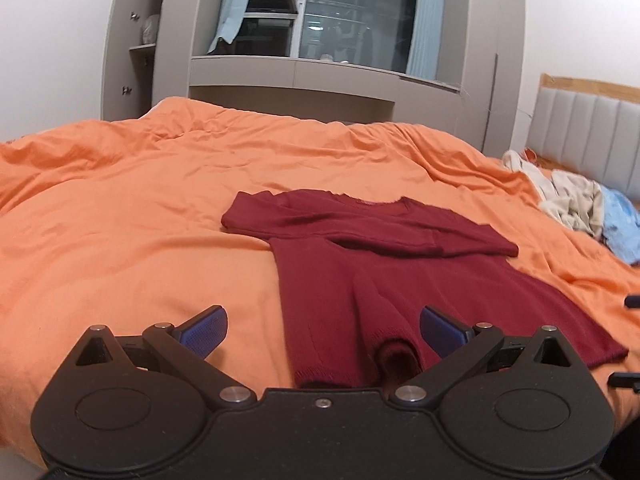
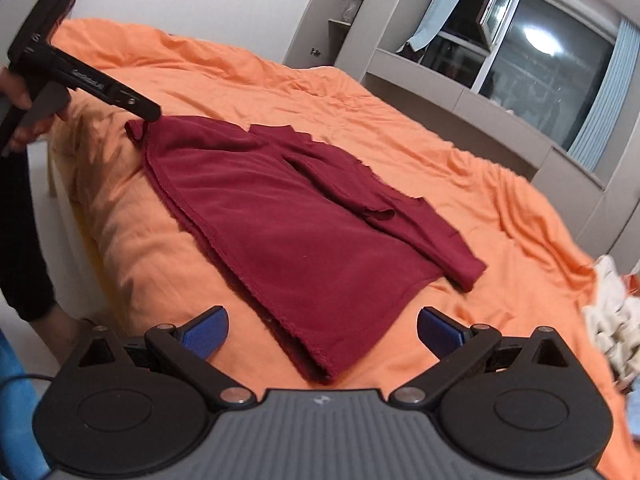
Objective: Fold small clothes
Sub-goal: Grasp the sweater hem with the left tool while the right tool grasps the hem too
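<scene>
A dark red long-sleeved top [image 1: 360, 276] lies flat on the orange duvet [image 1: 120, 220], its sleeves folded across the chest. My left gripper [image 1: 323, 326] is open, its blue pads either side of the top's near hem corner. My right gripper [image 2: 322, 328] is open, just above the top's [image 2: 288, 236] other hem corner. In the right wrist view the left gripper [image 2: 148, 116] hovers at the far hem corner, where the cloth bunches up a little.
A pile of cream and light blue clothes [image 1: 580, 204] lies on the bed near the padded headboard [image 1: 588, 128]. Grey cabinets and a dark window [image 1: 320, 20] stand behind the bed. The bed's near edge [image 2: 80, 216] drops to the floor by the person's legs.
</scene>
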`<action>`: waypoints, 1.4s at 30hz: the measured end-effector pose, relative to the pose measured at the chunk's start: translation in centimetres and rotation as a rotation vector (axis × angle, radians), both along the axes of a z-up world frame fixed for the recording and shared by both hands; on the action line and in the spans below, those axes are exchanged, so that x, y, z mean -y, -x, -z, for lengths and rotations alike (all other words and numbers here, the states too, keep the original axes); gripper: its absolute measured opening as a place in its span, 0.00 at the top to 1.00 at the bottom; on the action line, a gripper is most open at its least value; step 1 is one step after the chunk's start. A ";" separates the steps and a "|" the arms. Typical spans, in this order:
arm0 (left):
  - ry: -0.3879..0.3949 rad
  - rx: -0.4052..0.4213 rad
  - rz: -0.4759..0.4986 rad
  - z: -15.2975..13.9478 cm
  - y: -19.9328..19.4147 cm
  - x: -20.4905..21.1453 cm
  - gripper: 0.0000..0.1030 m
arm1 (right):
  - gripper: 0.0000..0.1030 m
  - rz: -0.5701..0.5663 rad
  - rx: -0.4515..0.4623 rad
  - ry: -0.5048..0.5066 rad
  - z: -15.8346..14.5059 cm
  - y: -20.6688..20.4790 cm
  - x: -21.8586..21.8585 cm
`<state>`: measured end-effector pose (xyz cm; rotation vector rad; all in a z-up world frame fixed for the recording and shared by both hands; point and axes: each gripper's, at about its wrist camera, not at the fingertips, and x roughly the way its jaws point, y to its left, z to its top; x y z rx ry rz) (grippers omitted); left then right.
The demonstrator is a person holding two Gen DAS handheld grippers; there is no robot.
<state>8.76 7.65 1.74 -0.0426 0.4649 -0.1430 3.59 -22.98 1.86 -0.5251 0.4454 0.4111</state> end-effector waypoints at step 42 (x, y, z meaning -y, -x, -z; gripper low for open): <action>-0.512 0.108 -0.036 1.5 0.4 6.3 0.23 | 0.93 0.043 0.242 0.035 0.9 -1.6 -0.6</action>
